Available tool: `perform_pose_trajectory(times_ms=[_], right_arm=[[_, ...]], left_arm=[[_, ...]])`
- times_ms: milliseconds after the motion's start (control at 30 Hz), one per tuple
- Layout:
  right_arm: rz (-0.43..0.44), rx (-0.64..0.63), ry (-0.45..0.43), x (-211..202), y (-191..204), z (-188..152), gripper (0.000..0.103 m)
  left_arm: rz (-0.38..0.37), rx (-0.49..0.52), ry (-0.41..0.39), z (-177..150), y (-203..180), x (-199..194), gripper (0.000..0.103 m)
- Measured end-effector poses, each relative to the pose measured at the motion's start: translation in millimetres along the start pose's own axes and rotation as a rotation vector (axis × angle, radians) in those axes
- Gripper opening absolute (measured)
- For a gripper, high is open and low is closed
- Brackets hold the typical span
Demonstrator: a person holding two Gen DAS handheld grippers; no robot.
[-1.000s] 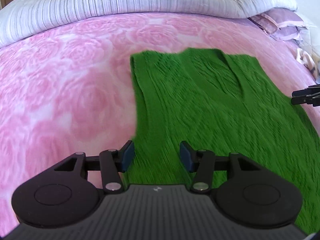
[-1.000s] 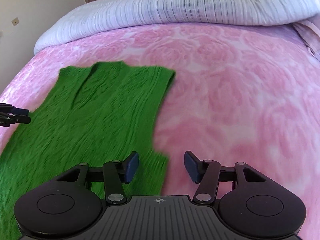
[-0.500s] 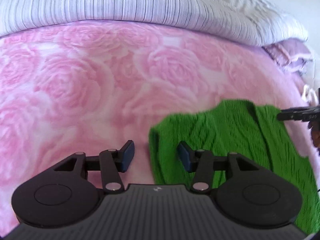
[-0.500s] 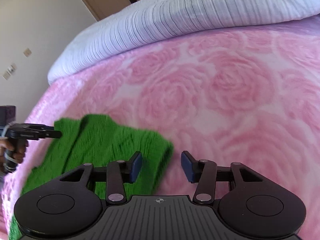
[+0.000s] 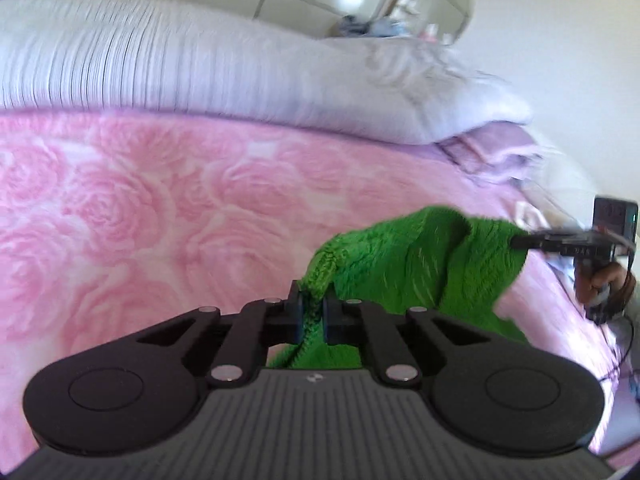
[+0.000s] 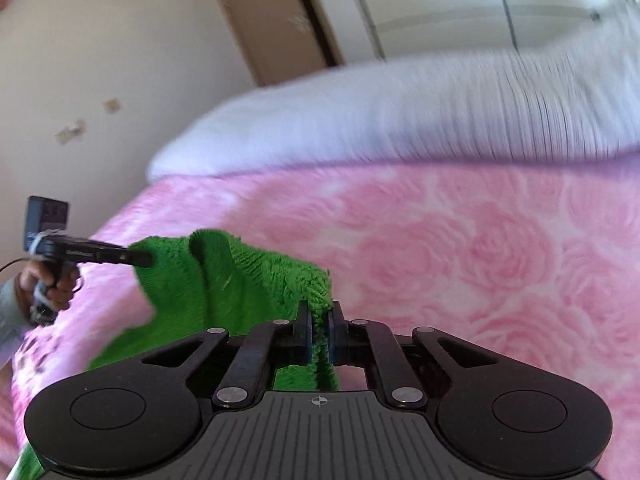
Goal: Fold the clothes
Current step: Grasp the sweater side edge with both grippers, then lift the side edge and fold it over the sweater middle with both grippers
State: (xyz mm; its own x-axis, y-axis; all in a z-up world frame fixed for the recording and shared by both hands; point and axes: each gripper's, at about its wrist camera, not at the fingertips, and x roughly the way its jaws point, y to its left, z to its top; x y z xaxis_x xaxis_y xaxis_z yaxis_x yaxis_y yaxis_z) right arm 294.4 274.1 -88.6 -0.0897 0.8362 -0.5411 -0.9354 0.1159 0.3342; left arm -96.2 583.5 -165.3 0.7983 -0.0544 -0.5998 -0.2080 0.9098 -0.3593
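Pink rose-print bedspread (image 5: 140,216) covered the bed, with a white ribbed duvet (image 5: 200,68) heaped along its far edge and a wardrobe door (image 6: 272,20) beyond that. Green knitted vest (image 5: 404,264) hung lifted above the bedspread, stretched between both tools. Left tongs (image 5: 311,316) were clenched on one top corner of the vest, knit bunched between the blue pads. Right tongs (image 6: 319,336) were clamped on the opposite top corner, cloth pinched in the same way. Each tool showed in the other's view: the right one at the vest's far corner, with the person's hand (image 5: 604,284) under it; the left one likewise, hand (image 6: 52,280) gripping its handle. Neckline sagged between the two corners; the lower body of the vest trailed down toward the bedspread, its hem out of view behind the tool bodies.

Progress, judged: no crease or stacked layer was visible, so no finished fold showed. The garment was airborne by its shoulders, which would fit either carrying the top edge over toward the hem for a fold or a lift to shake and re-lay it flat. Laying down and squaring the edges was left.
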Motion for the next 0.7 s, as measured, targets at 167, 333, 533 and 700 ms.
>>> perform_pose_trajectory(times_ms=[167,333,533,700], right_arm=[[-0.056,0.149,0.045,-51,53,-74,0.006],[-0.126,0.350,0.112,-93,99,-156,0.009],[-0.176,0.607,0.128,-130,143,-234,0.052],[-0.105,0.868,-0.059,-113,137,-233,0.062]], left_arm=[[0.000,-0.024,-0.035,-77,-46,-95,0.007],[0.131,-0.180,0.106,-184,-79,-130,0.013],[0.173,-0.485,0.030,-223,-89,-142,0.037],[0.170,-0.685,-0.023,-215,-73,-121,0.042]])
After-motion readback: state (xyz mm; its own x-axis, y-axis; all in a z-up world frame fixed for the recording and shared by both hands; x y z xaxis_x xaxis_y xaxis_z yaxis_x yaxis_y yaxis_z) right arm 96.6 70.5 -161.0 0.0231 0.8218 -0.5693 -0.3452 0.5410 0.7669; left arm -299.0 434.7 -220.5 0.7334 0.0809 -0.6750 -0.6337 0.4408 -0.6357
